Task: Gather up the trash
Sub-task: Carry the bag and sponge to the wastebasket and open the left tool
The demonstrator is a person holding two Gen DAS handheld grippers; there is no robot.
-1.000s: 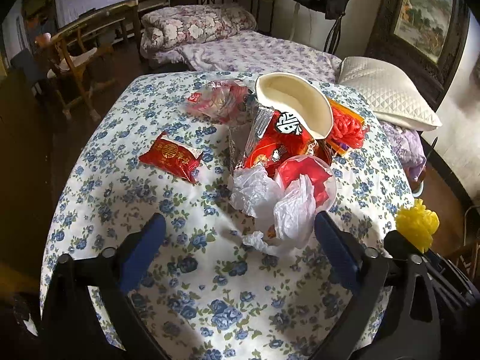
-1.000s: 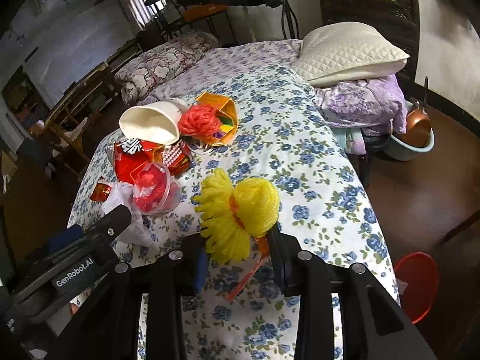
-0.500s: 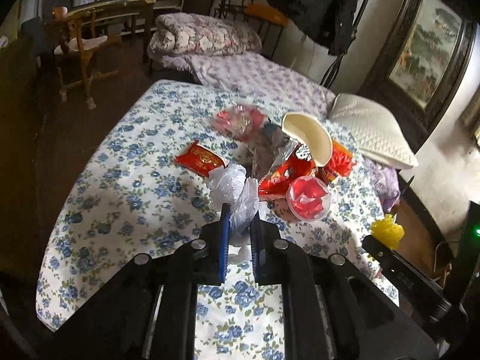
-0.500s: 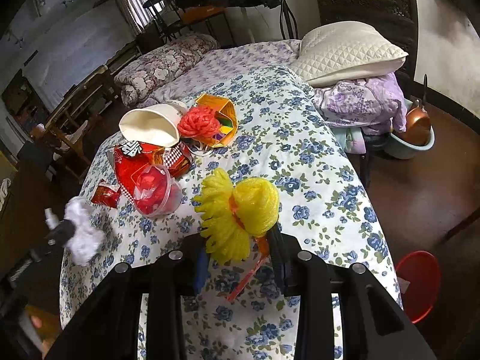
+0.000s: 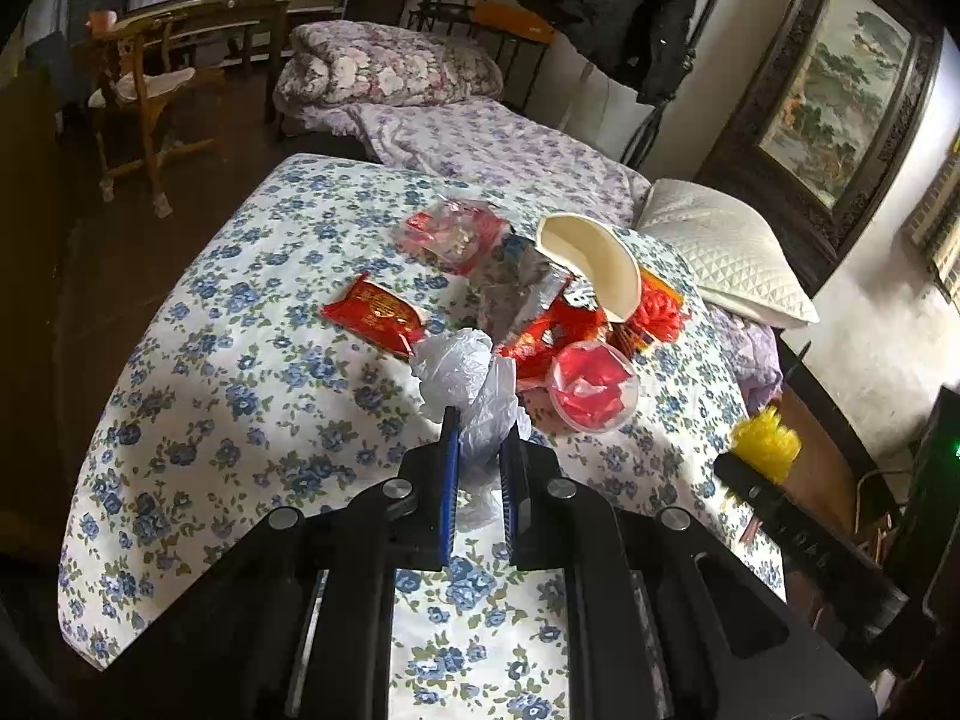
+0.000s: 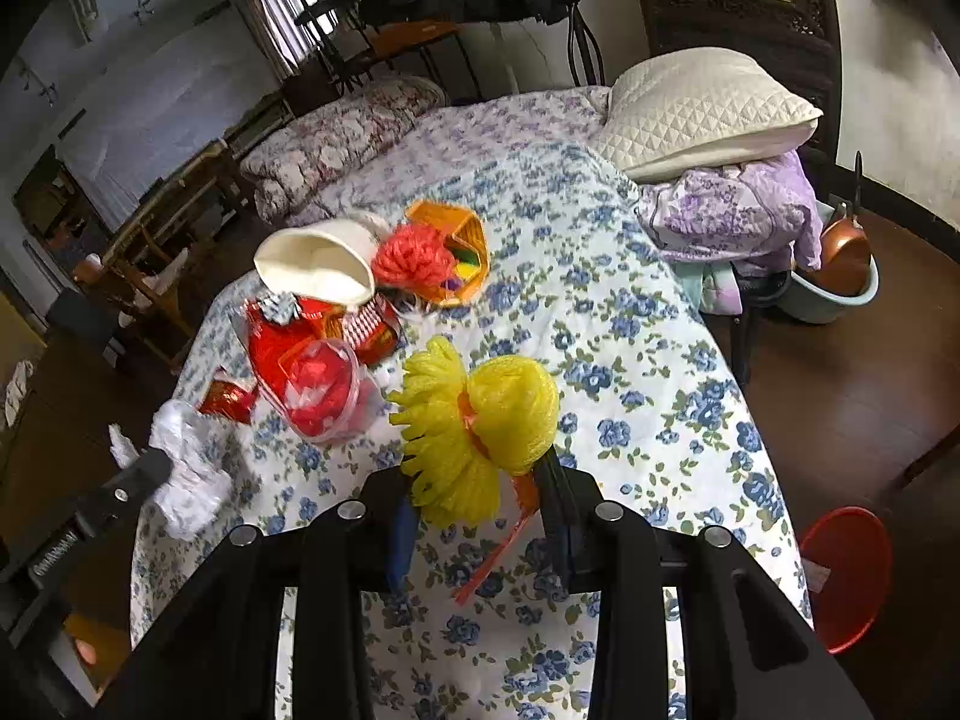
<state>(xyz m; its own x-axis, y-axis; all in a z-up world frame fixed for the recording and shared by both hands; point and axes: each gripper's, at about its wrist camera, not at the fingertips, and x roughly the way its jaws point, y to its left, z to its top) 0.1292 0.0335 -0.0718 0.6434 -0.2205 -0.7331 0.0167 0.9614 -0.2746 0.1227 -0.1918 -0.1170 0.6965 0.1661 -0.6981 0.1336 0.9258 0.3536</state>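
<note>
My left gripper (image 5: 479,441) is shut on a crumpled white plastic bag (image 5: 465,372) and holds it above the flowered tablecloth (image 5: 252,396); the bag also shows in the right wrist view (image 6: 183,474). My right gripper (image 6: 474,486) is shut on a yellow mesh net (image 6: 480,420), seen from the left wrist view at the right (image 5: 763,441). Trash lies mid-table: a red packet (image 5: 373,313), a clear cup with red wrapping (image 5: 594,387), a white paper bowl (image 5: 591,264), red snack bags (image 6: 282,342), a red mesh net (image 6: 414,255) and an orange box (image 6: 462,240).
A red bin (image 6: 846,576) stands on the floor right of the table. A white pillow (image 6: 702,102) and purple bedding (image 6: 732,210) lie beyond the table, with a basin (image 6: 840,288) beside them. Wooden chairs (image 5: 150,96) stand at the far left.
My left gripper closed on the white plastic bag and lifted it back from the trash pile. My right gripper held still with the yellow net.
</note>
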